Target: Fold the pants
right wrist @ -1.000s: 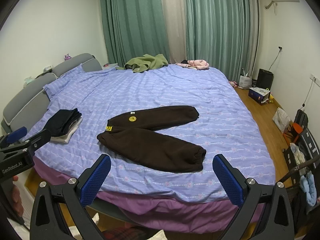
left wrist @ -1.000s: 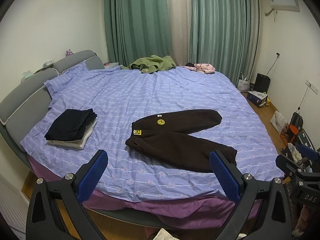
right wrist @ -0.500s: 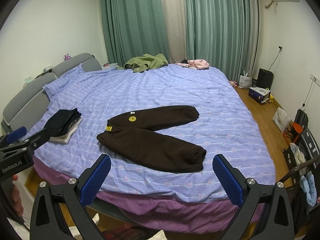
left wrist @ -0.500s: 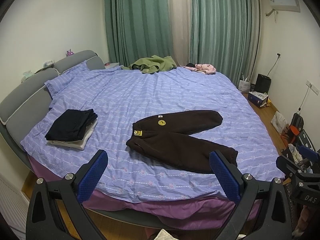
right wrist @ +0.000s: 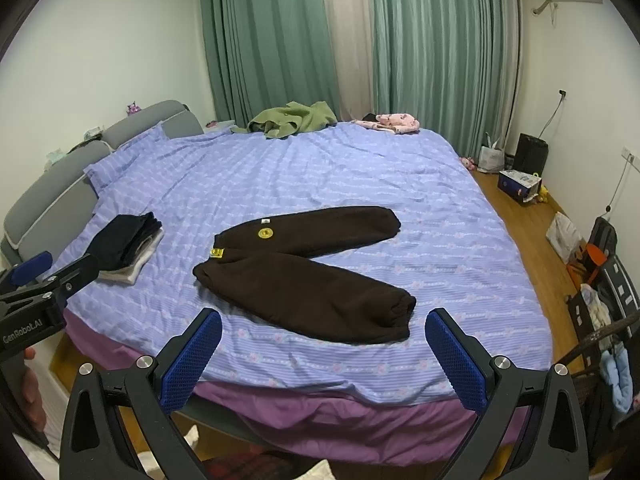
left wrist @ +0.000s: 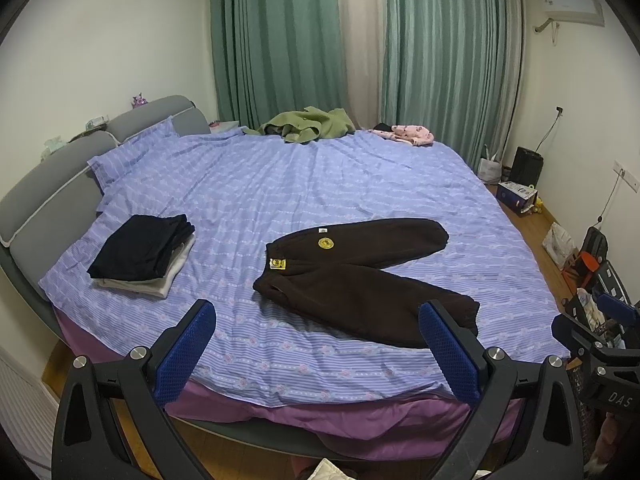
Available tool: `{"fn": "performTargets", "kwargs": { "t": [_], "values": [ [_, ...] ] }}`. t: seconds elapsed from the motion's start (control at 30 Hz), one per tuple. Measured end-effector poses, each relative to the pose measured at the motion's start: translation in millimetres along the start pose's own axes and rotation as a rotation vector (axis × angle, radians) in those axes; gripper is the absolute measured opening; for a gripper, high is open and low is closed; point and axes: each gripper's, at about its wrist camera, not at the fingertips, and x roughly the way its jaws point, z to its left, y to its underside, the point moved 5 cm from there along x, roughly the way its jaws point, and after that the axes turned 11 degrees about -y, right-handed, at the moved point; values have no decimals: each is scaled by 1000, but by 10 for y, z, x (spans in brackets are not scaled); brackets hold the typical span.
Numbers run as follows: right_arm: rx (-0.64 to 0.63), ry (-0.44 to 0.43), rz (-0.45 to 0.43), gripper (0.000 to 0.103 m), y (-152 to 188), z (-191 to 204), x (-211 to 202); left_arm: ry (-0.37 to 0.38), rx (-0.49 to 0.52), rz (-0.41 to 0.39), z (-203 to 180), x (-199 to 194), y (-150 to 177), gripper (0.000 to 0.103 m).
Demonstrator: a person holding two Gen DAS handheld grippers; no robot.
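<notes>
- Left wrist view puts the dark brown fleece pants (left wrist: 360, 276) spread flat on the lilac striped bedsheet (left wrist: 320, 184), waistband toward 9 o'clock and the 2 legs splayed in a V toward 3 and 4 o'clock.
- We hold the left gripper (left wrist: 316, 344) with its blue pads wide apart and nothing between them, off the near edge of the bed.
- Our right gripper (right wrist: 324, 352) is likewise spread wide and empty, short of the mattress edge.
- We judge the fold not yet begun, so the first step is a lengthwise fold, laying 1 leg over the other.
- To do it well, we should pinch the near leg at its cuff (right wrist: 400, 312) and at the waistband corner (right wrist: 202, 274), lift both ends together, and line the seams up.
- We should keep clear of the folded stack of black and grey clothes (left wrist: 144, 252) at 9 o'clock.
</notes>
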Motion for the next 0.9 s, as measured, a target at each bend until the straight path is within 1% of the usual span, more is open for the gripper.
{"fn": "performTargets", "kwargs": {
  "t": [0.2,0.4,0.6,0.73,0.83,0.9],
  "values": [
    [6,11,19,103,-36,31,125,9,-1,15,48,189,-4,103],
    [33,22,54,103,-82,73,368,16,9,30,170,542,-68,103],
    [107,79,95,103,-142,66,750,29,55,58,319,1070,-145,103],
    [188,113,129,103,-85,44,1117,51,95,82,378,1471,-154,103],
    [239,137,154,103,8,31,1425,81,125,117,381,1823,-123,103],
    [260,152,165,103,74,19,1605,98,141,165,358,2103,-63,103]
  ]
}}
